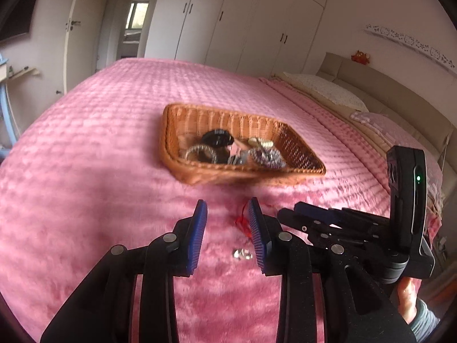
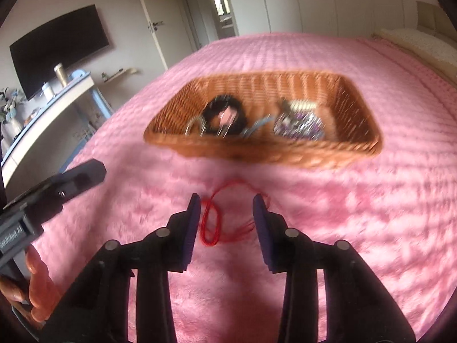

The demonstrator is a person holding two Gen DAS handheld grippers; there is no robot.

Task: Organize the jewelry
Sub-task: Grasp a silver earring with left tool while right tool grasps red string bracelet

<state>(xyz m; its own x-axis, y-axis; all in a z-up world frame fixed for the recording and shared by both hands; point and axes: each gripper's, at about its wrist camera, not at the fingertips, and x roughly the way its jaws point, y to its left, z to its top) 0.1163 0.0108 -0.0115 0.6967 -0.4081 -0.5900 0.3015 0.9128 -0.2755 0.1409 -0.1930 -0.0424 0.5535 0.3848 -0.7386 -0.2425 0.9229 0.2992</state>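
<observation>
A wicker basket (image 1: 182, 168) (image 2: 257, 151) sits on the pink bedspread and holds a black hair tie (image 1: 217, 138) (image 2: 225, 114), silver bracelets and a purple-silver piece (image 2: 300, 121). A red cord bracelet (image 2: 212, 220) (image 1: 242, 223) lies on the bedspread in front of the basket. My right gripper (image 2: 225, 203) is open with the red cord between its fingers, a little above it. My left gripper (image 1: 228, 208) is open and empty; a small silver piece (image 1: 242, 253) lies between its fingers. The right gripper also shows in the left wrist view (image 1: 311, 214).
The pink bedspread (image 1: 100, 143) covers the whole bed. Pillows (image 1: 328, 91) and a headboard are at the right. A white desk (image 2: 45, 108) with bottles and a wall TV (image 2: 60, 48) stand left of the bed. Wardrobes line the far wall.
</observation>
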